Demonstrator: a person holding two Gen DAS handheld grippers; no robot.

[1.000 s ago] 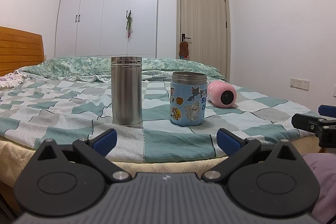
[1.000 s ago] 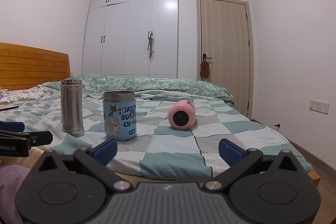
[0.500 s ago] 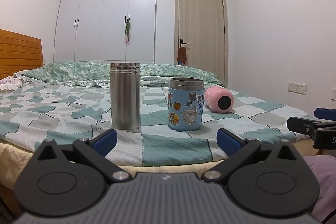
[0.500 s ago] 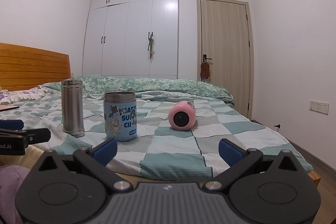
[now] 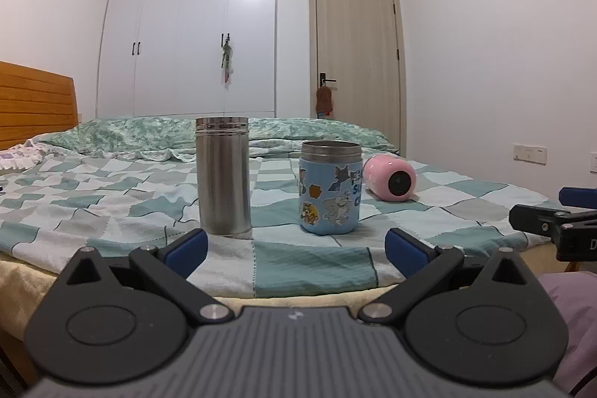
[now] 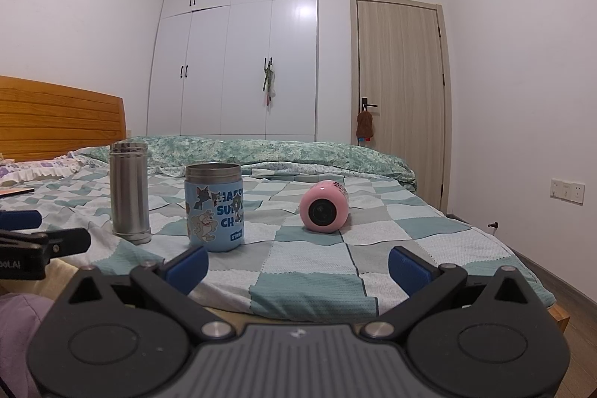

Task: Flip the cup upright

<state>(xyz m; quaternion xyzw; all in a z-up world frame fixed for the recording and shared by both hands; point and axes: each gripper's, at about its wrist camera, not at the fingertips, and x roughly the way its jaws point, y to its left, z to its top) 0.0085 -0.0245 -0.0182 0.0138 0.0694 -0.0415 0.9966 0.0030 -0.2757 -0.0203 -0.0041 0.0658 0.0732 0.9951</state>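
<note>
A pink cup (image 6: 324,207) lies on its side on the checked bedspread, its round end facing me; it also shows in the left wrist view (image 5: 390,176) at the right. A blue cartoon cup (image 5: 330,193) (image 6: 214,207) and a tall steel cup (image 5: 223,176) (image 6: 130,198) stand upright to its left. My left gripper (image 5: 296,247) is open and empty, at the bed's near edge in front of the two upright cups. My right gripper (image 6: 298,265) is open and empty, short of the pink cup.
The bed (image 6: 429,234) has a wooden headboard (image 6: 56,122) at the left and a rolled green quilt (image 6: 261,148) at the back. White wardrobe (image 6: 238,62) and a door (image 6: 399,92) stand behind. Wooden floor (image 6: 574,308) lies to the right.
The left wrist view has dropped lower, so the bedspread looks flatter and more of the wall shows. The right gripper has barely moved. Both stay open.
</note>
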